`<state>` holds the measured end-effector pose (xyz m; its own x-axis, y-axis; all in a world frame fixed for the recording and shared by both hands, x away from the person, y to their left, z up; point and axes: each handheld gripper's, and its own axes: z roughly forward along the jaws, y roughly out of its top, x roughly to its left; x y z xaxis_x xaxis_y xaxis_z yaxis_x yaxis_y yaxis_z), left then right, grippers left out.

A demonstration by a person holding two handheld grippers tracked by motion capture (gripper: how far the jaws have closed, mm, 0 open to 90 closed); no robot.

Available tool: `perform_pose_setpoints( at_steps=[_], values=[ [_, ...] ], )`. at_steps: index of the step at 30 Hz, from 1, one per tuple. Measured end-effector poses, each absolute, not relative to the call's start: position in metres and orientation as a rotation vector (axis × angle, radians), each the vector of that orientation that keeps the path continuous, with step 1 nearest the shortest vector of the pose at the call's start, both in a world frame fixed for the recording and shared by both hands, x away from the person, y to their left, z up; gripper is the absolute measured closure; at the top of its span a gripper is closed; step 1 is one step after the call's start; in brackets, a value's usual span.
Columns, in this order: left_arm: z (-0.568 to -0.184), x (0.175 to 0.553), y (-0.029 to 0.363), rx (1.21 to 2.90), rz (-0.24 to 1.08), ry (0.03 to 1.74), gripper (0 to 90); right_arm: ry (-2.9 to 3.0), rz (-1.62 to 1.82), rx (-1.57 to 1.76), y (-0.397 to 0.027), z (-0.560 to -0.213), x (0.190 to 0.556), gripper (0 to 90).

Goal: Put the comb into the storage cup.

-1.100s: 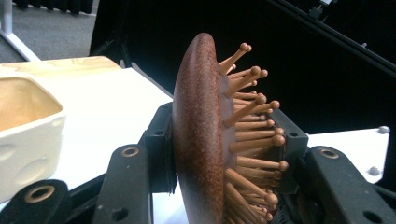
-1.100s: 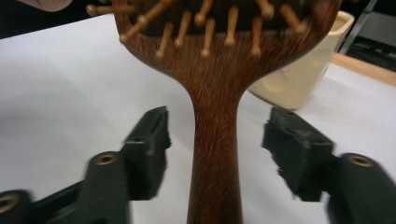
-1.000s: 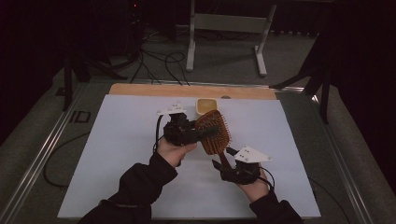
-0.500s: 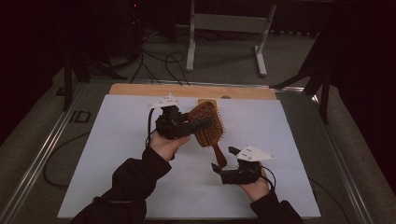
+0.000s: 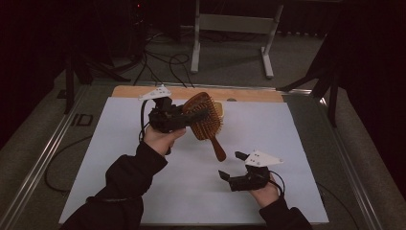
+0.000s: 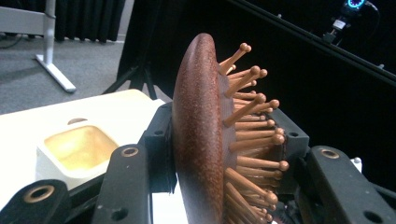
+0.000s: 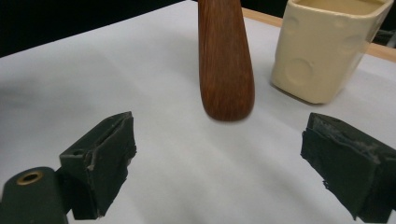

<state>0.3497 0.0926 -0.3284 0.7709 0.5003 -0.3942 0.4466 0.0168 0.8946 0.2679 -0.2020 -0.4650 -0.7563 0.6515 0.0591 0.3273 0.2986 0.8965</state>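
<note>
Left gripper (image 5: pixel 194 116) has carried the hairbrush (image 5: pixel 205 121) up and toward the far edge; right gripper (image 5: pixel 231 166) has released the handle.

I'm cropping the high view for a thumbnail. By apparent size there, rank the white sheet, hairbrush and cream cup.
1. White sheet, far the largest.
2. Hairbrush, clamped in the left gripper.
3. Cream cup, mostly hidden behind the brush head, so its rank is unsure.

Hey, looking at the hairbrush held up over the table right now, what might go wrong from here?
1. The left tool clamps the hairbrush across its head, one jaw on the springy bristles, so it may twist or slip.
2. The handle hangs free above the table; the open right tool isn't supporting it.
3. The cream cup stands just behind the brush; a swing might knock it.
</note>
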Motion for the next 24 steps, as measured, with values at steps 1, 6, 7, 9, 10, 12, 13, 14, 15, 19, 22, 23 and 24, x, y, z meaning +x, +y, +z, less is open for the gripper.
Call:
perform_pose_setpoints(
  at_steps=[1,6,7,9,10,12,13,14,15,19,22,23,24],
  values=[
    [-0.327,0.351,0.094,1.604,0.052,0.776,53.9,2.257,1.441,0.881,-0.202,-0.465,0.268,9.4],
    [-0.316,0.357,0.098,1.595,0.081,0.779,53.8,2.249,1.435,0.879,-0.204,-0.465,0.266,9.5],
    [-0.316,0.357,0.098,1.595,0.081,0.779,53.8,2.249,1.435,0.879,-0.204,-0.465,0.266,9.5],
    [-0.311,0.359,0.099,1.588,0.092,0.781,53.8,2.25,1.439,0.869,-0.205,-0.466,0.266,9.4],
    [-0.307,0.362,0.1,1.583,0.099,0.782,53.8,2.242,1.432,0.859,-0.205,-0.466,0.266,9.4],
    [-0.303,0.364,0.101,1.579,0.11,0.784,53.8,2.254,1.439,0.86,-0.206,-0.466,0.264,9.4],
    [-0.301,0.366,0.101,1.574,0.115,0.785,53.8,2.248,1.441,0.861,-0.206,-0.467,0.263,9.5],
    [-0.299,0.367,0.101,1.574,0.119,0.786,53.8,2.249,1.442,0.849,-0.206,-0.467,0.263,9.4],
    [-0.299,0.367,0.101,1.574,0.119,0.786,53.8,2.249,1.442,0.849,-0.206,-0.467,0.263,9.4],
    [-0.291,0.374,0.102,1.572,0.153,0.795,53.7,2.258,1.441,0.854,-0.208,-0.467,0.261,9.4],
    [-0.287,0.378,0.102,1.571,0.166,0.801,53.7,2.246,1.437,0.843,-0.209,-0.468,0.26,9.5],
    [-0.286,0.38,0.102,1.568,0.166,0.8,53.8,2.252,1.443,0.853,-0.21,-0.468,0.26,9.4],
    [-0.285,0.381,0.103,1.568,0.171,0.804,53.7,2.253,1.447,0.861,-0.21,-0.468,0.259,9.5]
  ],
)
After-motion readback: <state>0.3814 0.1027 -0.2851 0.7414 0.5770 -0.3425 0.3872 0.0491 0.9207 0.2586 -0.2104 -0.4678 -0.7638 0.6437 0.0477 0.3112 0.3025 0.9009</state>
